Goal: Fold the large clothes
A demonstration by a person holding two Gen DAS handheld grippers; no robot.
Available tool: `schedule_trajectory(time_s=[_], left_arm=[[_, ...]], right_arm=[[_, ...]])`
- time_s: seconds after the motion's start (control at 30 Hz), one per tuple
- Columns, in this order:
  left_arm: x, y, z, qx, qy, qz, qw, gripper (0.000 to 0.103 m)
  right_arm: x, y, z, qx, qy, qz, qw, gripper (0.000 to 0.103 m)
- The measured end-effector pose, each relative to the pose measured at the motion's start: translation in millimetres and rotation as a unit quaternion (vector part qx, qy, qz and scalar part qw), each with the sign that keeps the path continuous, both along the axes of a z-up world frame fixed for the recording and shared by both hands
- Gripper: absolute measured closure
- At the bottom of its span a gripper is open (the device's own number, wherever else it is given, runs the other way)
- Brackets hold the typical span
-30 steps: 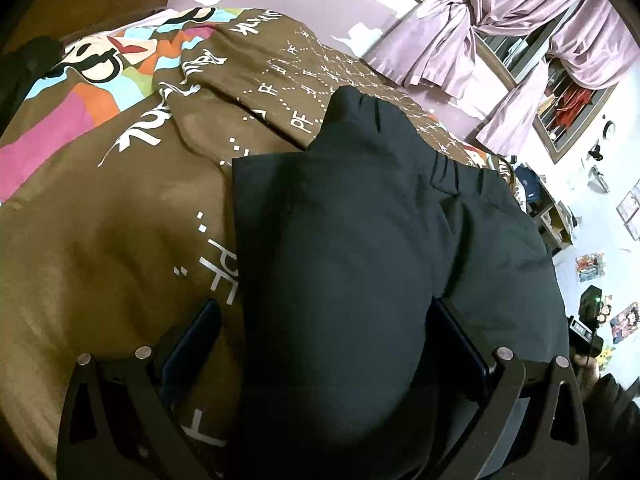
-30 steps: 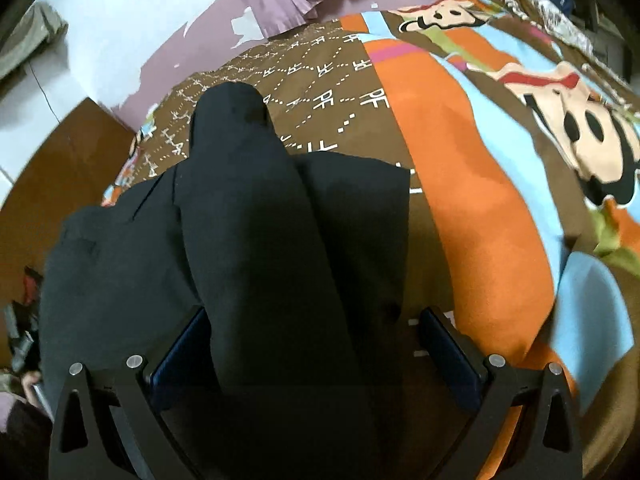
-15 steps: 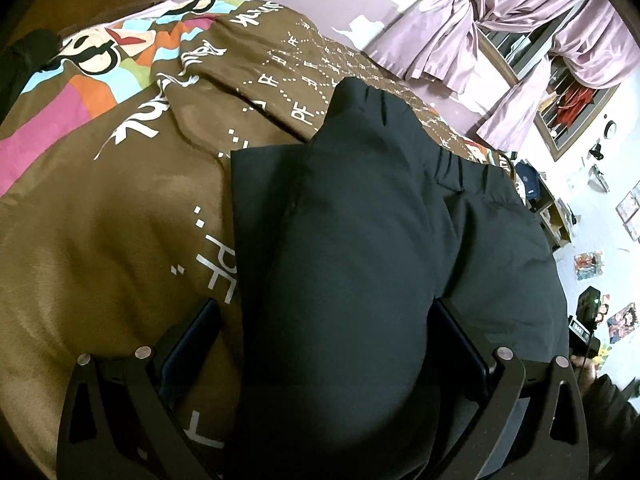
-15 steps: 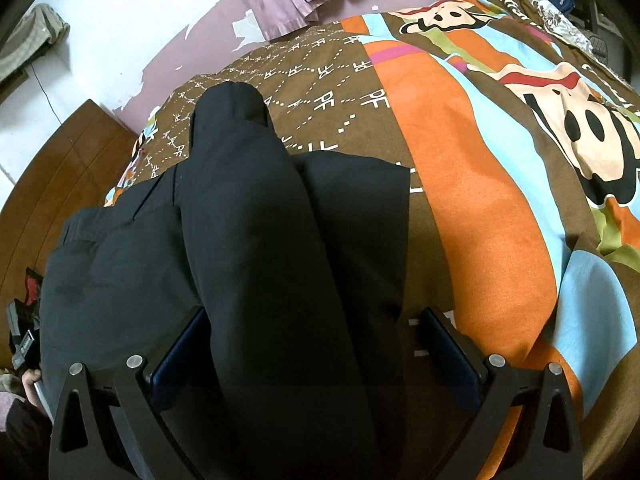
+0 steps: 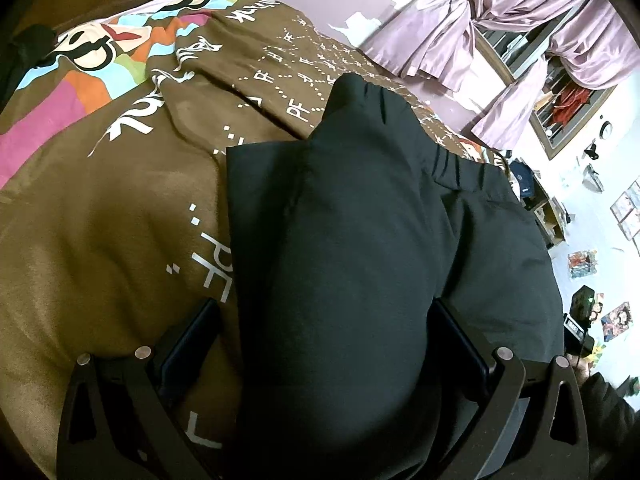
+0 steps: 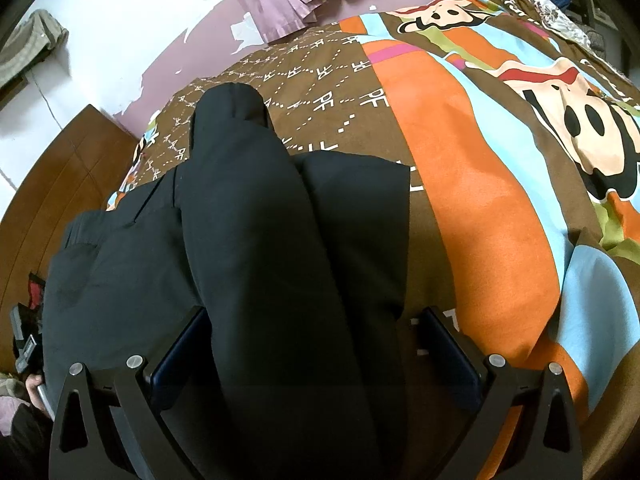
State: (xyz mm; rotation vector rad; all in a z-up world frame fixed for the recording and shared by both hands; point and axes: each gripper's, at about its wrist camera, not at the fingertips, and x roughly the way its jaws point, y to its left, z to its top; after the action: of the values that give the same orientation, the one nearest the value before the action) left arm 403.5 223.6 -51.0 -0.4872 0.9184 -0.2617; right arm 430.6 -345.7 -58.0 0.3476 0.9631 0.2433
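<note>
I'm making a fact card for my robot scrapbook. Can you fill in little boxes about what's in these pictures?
garment: black fabric trousers, folded over, pleated waistband showing
surface: brown cartoon-print bedspread
left gripper: open, fingers either side of the cloth
right gripper: open, fingers either side of the cloth
background: pink satin curtains

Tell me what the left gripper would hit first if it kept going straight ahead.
The black trousers: the left gripper stands open astride the raised fold, so the cloth is already between its fingers. Beyond it lies the bedspread.
</note>
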Motion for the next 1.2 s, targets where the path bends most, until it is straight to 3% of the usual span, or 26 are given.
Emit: schedule_trajectory(time_s=[0.37,0.57,0.67,0.83,0.9,1.03,1.2], left_arm=[[-3.2,-1.9,6.6,-0.044,-0.003,-0.027,0.9986,0.001],[-4.6,-14.3,15.6,-0.034,0.007,-0.022,0.9992,0.004],[-8.4,-25.3,23.2,-0.009,0.011,-0.016,0.9998,0.019],[-22.7,-42.0,38.0,0.022,0.02,0.022,0.9993,0.056],[-32.4,-48.2,47.3,0.023,0.012,0.029,0.9992,0.065],[-53.3,-66.5,61.3,0.039,-0.002,0.031,0.9988,0.077],[-82.2,-80.5,76.5,0.024,-0.013,0.054,0.9982,0.083]], right_arm=[[-2.3,2.8,2.7,0.073,0.009,0.033,0.997,0.0],[-3.1,7.0,3.0,0.08,0.011,0.048,0.996,0.002],[-4.5,6.1,4.3,0.068,0.017,0.036,0.997,0.013],[-14.5,1.6,11.4,0.076,0.026,-0.007,0.997,0.052],[-19.1,5.4,17.3,0.074,0.023,-0.009,0.997,0.063],[-32.3,18.7,33.6,0.041,0.008,0.008,0.999,0.08],[-53.4,30.3,50.7,0.004,-0.009,0.024,1.0,0.086]])
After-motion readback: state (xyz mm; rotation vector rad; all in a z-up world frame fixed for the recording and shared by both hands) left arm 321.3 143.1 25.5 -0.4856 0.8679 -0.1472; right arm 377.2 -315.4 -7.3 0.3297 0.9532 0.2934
